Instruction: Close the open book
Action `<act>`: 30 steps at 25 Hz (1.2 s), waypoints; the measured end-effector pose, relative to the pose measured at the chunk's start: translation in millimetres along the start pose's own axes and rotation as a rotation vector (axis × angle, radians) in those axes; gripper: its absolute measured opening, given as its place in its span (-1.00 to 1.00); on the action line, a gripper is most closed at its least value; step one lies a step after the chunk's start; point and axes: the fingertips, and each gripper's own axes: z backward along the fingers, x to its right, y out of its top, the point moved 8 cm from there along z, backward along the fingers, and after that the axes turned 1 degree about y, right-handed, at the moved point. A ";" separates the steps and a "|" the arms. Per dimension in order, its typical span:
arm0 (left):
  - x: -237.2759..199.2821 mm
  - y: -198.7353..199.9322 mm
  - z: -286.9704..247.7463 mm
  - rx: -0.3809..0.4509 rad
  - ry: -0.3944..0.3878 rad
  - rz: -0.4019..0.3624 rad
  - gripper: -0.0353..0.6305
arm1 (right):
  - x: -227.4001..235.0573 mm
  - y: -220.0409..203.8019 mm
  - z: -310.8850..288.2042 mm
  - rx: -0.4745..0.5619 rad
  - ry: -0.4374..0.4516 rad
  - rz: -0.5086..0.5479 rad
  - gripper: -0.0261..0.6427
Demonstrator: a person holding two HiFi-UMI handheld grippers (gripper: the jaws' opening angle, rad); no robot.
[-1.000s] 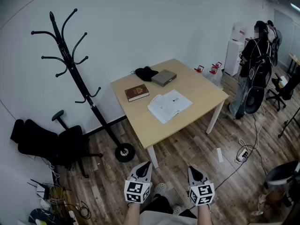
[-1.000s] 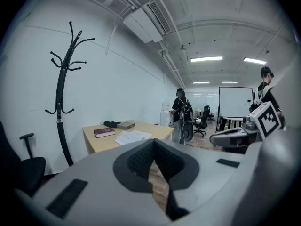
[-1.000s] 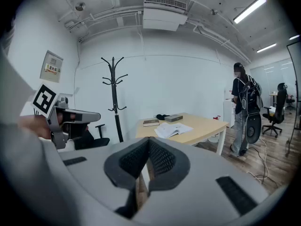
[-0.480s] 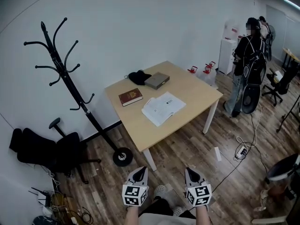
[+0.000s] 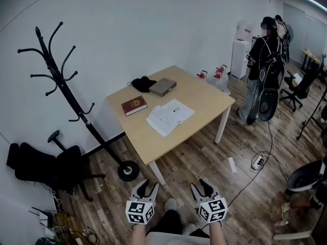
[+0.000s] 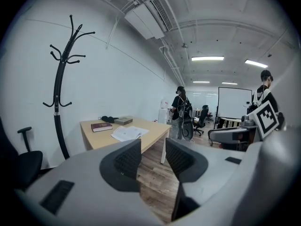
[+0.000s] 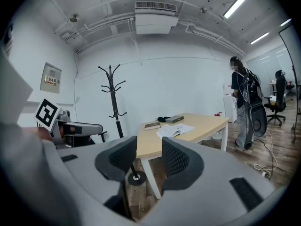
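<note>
The open book [image 5: 170,116] lies with white pages up on the light wooden table [image 5: 199,98], well ahead of me. It also shows far off in the left gripper view as the open book [image 6: 129,133] and in the right gripper view as the open book [image 7: 175,131]. My left gripper [image 5: 146,187] and right gripper [image 5: 201,186] hover side by side over the floor, short of the table's near corner. Both sets of jaws have just been opening and stand open with nothing between them, as the left gripper [image 6: 153,157] and right gripper [image 7: 149,157] views show.
A red book [image 5: 134,105], a grey box [image 5: 163,87] and a black cloth [image 5: 143,83] sit behind the open book. A black coat rack [image 5: 66,93] stands left of the table, an office chair [image 5: 41,165] beyond it. A person [image 5: 263,70] stands at right; a cable with a socket strip [image 5: 257,162] lies on the floor.
Both grippers' jaws, shut in the earlier frames, now stand apart. The head view has shifted, so the table sits further left in the picture.
</note>
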 end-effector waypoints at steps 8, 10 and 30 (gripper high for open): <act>-8.8 -5.2 -33.7 -0.046 -0.061 0.006 -0.37 | 17.6 -4.5 -12.9 -0.035 -0.008 -0.006 -0.37; -11.2 -0.9 -48.2 -0.044 -0.071 0.006 -0.37 | 27.9 -1.7 -19.4 -0.037 -0.020 -0.009 -0.37; -101.5 58.5 -210.7 -0.021 -0.031 0.089 -0.37 | 118.2 78.5 -189.1 -0.098 0.009 0.057 -0.37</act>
